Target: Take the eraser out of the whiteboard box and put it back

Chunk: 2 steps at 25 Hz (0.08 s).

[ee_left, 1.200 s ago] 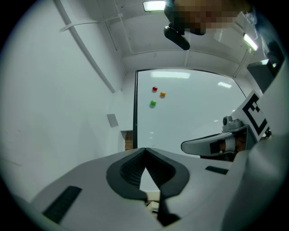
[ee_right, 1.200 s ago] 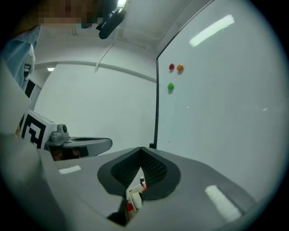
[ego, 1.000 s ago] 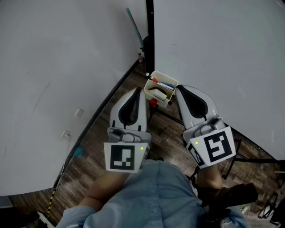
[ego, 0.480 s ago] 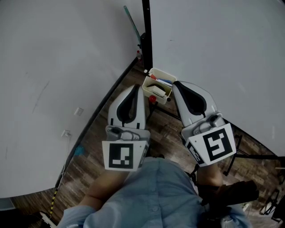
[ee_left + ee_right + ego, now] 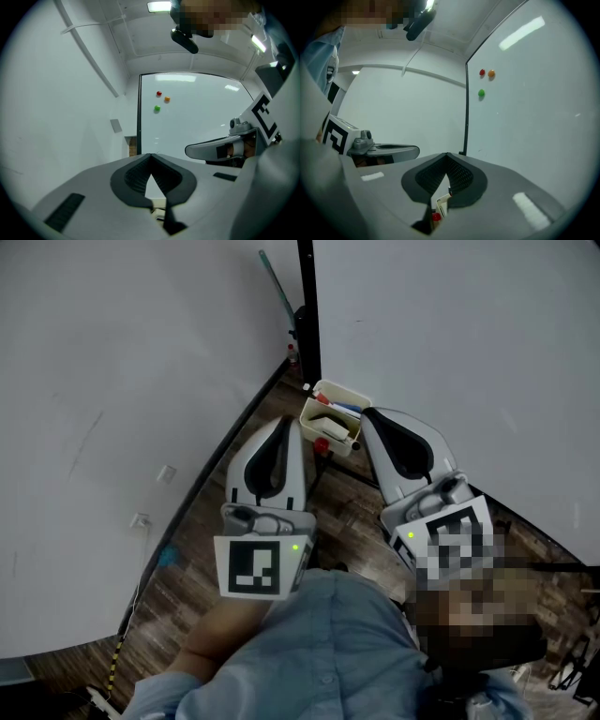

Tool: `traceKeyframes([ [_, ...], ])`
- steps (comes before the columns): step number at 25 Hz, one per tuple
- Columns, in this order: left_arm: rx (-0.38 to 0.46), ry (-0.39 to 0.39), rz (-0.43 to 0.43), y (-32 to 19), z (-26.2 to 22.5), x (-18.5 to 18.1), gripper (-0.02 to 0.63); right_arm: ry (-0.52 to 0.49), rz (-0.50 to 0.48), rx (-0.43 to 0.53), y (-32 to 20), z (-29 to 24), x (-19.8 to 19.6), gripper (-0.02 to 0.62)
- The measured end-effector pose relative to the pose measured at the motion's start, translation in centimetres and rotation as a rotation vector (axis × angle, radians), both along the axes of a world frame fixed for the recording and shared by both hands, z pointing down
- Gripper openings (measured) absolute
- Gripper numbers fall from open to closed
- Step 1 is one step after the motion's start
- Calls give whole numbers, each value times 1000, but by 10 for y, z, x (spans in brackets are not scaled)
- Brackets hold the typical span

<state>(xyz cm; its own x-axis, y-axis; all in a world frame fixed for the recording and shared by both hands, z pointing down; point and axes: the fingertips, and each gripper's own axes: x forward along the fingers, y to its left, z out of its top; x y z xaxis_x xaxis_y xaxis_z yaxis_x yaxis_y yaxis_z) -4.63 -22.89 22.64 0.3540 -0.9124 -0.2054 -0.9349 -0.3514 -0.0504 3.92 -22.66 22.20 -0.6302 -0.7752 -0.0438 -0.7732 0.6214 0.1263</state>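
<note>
A cream whiteboard box [image 5: 346, 394] hangs at the foot of the whiteboard [image 5: 450, 334]. In it lies a pale eraser with a dark strip [image 5: 327, 425], beside markers with red and blue caps [image 5: 340, 410]. My left gripper [image 5: 289, 425] is shut and empty, with its tip just left of the box. On the box's right side my right gripper [image 5: 366, 414] is also shut and empty. In the left gripper view the left gripper [image 5: 150, 155] has its jaws meeting at the tip. Below the closed right gripper [image 5: 446, 154] a corner of the box [image 5: 440, 204] shows.
A black frame post [image 5: 307, 296] edges the whiteboard, and a white wall [image 5: 112, 381] stands to the left. Red [image 5: 159, 93], orange [image 5: 167, 99] and green [image 5: 157, 108] magnets stick to the board. A red knob [image 5: 322, 446] sits under the box, above the wooden floor [image 5: 206, 549].
The head view has shifted slightly. Both grippers keep their places on either side of the box, still shut.
</note>
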Motion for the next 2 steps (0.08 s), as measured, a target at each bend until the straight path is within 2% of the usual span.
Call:
traceKeyframes([
  [2, 2, 2, 2, 1, -1, 0, 3, 0, -2, 0, 0, 0, -1, 0],
])
